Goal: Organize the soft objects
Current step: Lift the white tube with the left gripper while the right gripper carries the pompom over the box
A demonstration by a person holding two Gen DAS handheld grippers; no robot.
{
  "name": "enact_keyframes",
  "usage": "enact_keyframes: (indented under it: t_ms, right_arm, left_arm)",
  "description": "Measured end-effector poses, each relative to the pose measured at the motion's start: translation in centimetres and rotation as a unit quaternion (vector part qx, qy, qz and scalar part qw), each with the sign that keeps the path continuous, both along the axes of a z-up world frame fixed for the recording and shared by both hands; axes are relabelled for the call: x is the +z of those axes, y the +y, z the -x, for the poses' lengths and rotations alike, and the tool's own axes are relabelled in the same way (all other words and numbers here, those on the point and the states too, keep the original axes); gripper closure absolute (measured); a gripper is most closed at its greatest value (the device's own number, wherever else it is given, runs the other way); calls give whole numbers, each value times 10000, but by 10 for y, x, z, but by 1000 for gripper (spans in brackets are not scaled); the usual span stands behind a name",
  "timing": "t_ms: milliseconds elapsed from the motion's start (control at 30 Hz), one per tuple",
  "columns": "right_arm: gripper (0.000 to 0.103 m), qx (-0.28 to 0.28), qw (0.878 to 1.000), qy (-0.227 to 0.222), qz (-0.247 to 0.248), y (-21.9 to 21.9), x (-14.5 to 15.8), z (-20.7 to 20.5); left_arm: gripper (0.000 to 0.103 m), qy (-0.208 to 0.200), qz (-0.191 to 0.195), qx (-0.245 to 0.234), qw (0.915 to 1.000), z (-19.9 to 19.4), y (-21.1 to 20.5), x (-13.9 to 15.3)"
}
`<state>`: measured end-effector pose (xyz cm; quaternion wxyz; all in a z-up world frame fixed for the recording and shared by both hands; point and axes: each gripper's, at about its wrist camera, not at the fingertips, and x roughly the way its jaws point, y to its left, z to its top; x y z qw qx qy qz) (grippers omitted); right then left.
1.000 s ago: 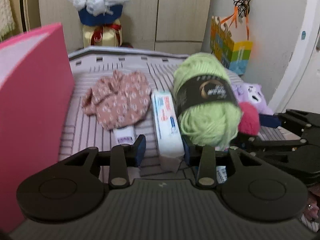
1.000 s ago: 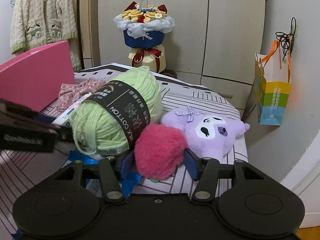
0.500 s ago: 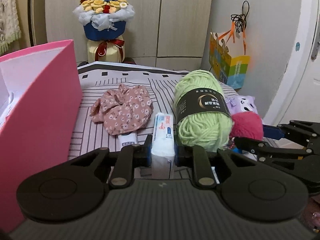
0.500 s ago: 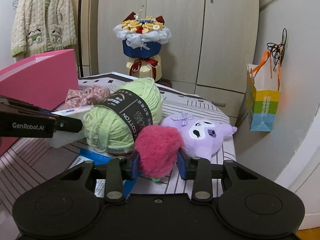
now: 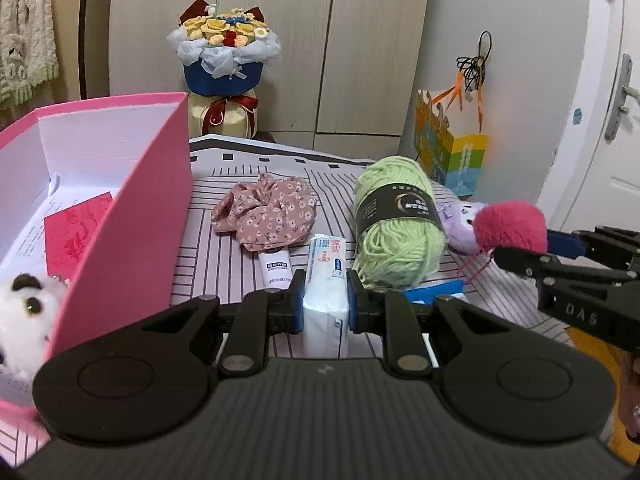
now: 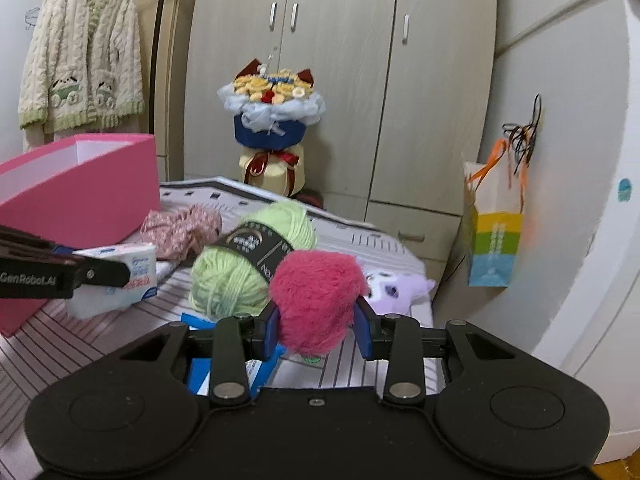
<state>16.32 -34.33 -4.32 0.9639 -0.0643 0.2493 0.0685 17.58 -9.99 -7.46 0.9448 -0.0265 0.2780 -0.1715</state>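
My left gripper [image 5: 324,298] is shut on a white tissue pack [image 5: 326,280] with blue and red print, held above the striped bed cover [image 5: 224,256]. From the right wrist view the same tissue pack [image 6: 124,276] hangs at the left. My right gripper [image 6: 316,322] is shut on a fuzzy pink pompom [image 6: 316,298]; the left wrist view shows that pompom [image 5: 510,226] raised at the right. A green yarn ball [image 5: 396,228], a floral pink scrunchie [image 5: 266,210] and a purple plush toy [image 6: 394,290] lie on the bed. The open pink box [image 5: 132,208] stands at the left.
A white plush toy [image 5: 20,320] sits at the box's near corner and a red card [image 5: 76,236] lies inside. A small white tube [image 5: 274,268] and a blue packet [image 6: 200,354] rest on the bed. Wardrobe, flower bouquet [image 6: 272,120] and a hanging colourful bag [image 6: 494,248] stand behind.
Both grippers closed on their objects, the left on the tissue pack and the right on the pompom, then lifted them off the bed and drew back; the box's inside came into view.
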Motion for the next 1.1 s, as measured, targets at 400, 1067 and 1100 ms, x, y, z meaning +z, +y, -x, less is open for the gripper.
enact_keyframes:
  t_ms: [400,1067,1100]
  right_arm:
    - [62,-115,9987,391,-299,2,14,27]
    - [62,1407,9721,1577,-1018,53,11,73]
    - [62,1484,9701,1631,-1015,55,12,73]
  left_arm:
    - [85,92,353,-128,9993,39,20,10]
    - [85,576,30,-373,9976,76,57,10]
    - [85,622,60,-387,9973,78,61,11]
